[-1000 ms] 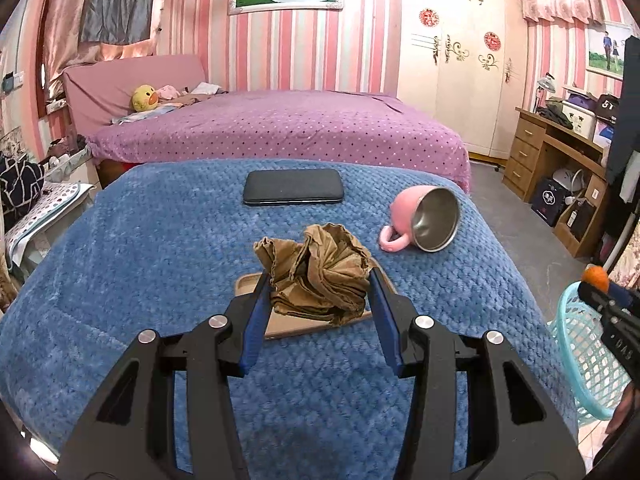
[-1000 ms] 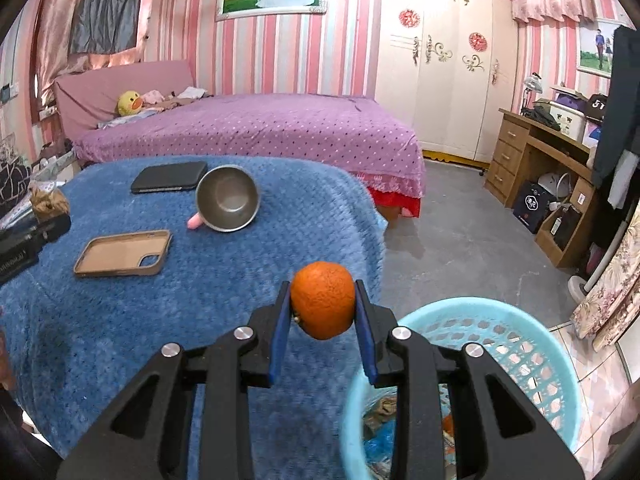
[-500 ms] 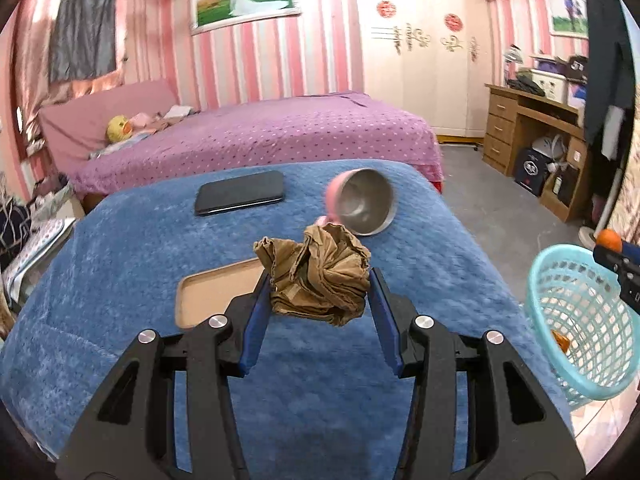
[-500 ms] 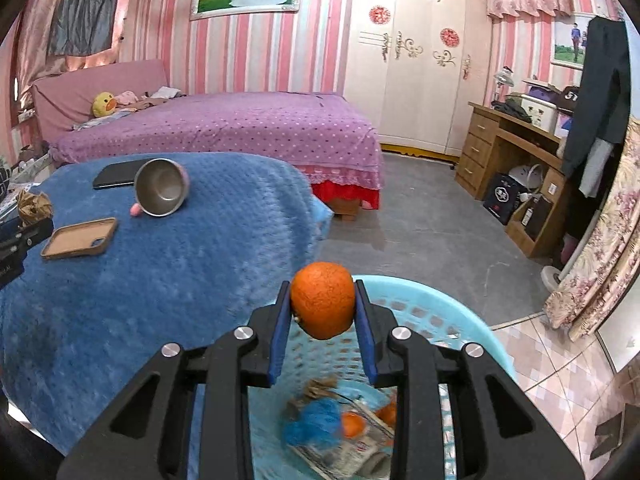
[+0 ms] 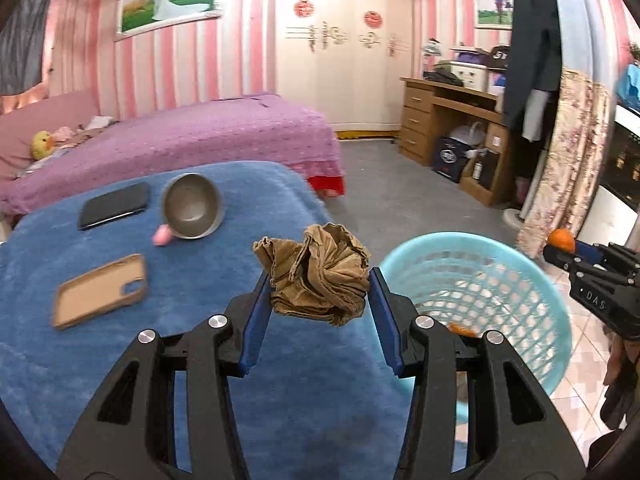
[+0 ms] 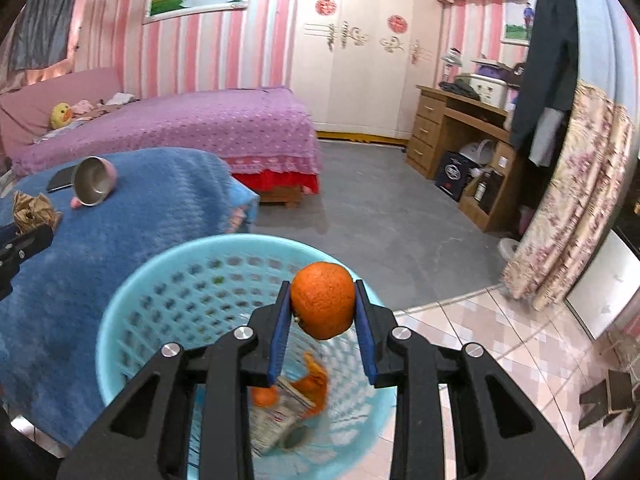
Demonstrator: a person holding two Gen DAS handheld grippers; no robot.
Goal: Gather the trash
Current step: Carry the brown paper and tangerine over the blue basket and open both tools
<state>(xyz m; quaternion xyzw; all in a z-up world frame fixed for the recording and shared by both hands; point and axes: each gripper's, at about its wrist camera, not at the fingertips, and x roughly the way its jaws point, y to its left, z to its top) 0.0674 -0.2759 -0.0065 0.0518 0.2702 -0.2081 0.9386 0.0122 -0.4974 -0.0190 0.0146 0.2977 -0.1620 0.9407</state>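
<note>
blurred trash (image 6: 286, 404) low in the basket (image 6: 132, 304)

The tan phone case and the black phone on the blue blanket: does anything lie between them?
No. In the left wrist view only bare blue blanket separates the tan phone case from the black phone; the pink-handled steel cup lies off to the side.

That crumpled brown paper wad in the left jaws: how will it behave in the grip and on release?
The crumpled brown paper wad looks soft and springy: loose folds bulge above the left gripper, so it probably compresses. Likely light for its bulk. Its irregular creases suggest it won't roll far, though a fold might snag a pad.
</note>
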